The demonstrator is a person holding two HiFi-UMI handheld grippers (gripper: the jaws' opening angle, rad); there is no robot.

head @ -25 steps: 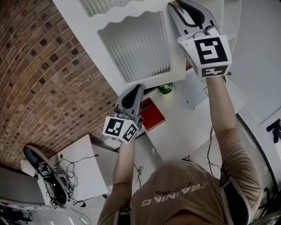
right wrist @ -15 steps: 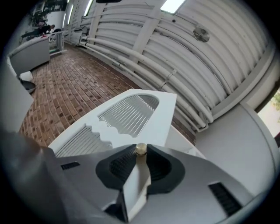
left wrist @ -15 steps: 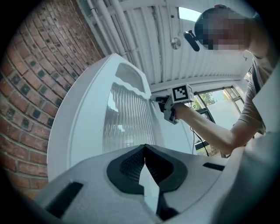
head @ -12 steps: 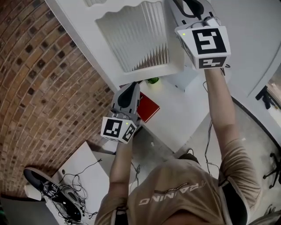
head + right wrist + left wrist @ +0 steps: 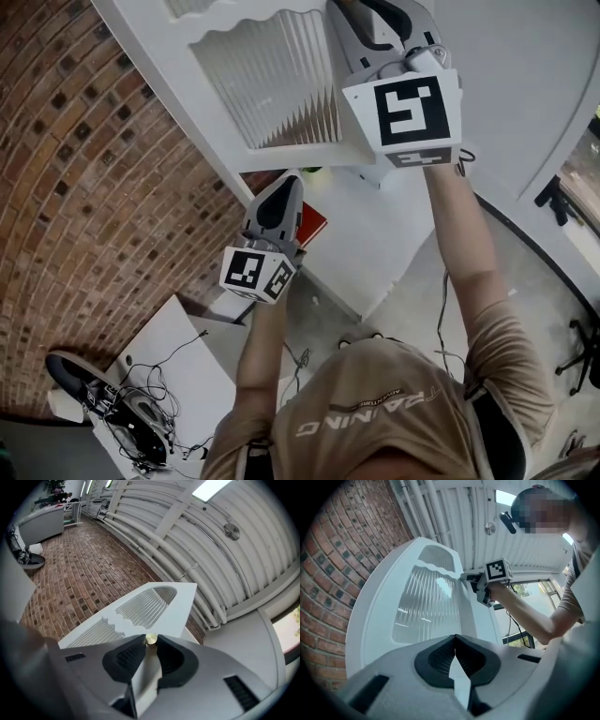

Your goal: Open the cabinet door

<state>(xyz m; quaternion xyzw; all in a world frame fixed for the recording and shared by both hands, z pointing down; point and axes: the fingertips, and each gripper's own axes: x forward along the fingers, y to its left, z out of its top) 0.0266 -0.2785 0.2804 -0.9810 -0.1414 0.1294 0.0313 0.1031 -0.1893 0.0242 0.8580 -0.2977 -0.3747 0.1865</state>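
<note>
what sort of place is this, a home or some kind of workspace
Probably a workspace or lab rather than a home: bare brickwork, exposed white pipes running overhead, and a white table strewn with cables and gear.

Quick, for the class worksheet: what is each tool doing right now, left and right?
Left tool: closed, nothing between its jaws.
Right tool: closed on the brass knob of the cabinet door.

We read the cabinet door (image 5: 370, 620) as smooth white paint, semi-matt, and its panel (image 5: 419, 604) as ribbed glass, glossy. The knob (image 5: 151, 639) is polished brass-coloured metal. Brick wall (image 5: 84, 187) is rough and matt. Right gripper (image 5: 151, 645) has a grey plastic shell and black textured pads (image 5: 126, 656).
</note>
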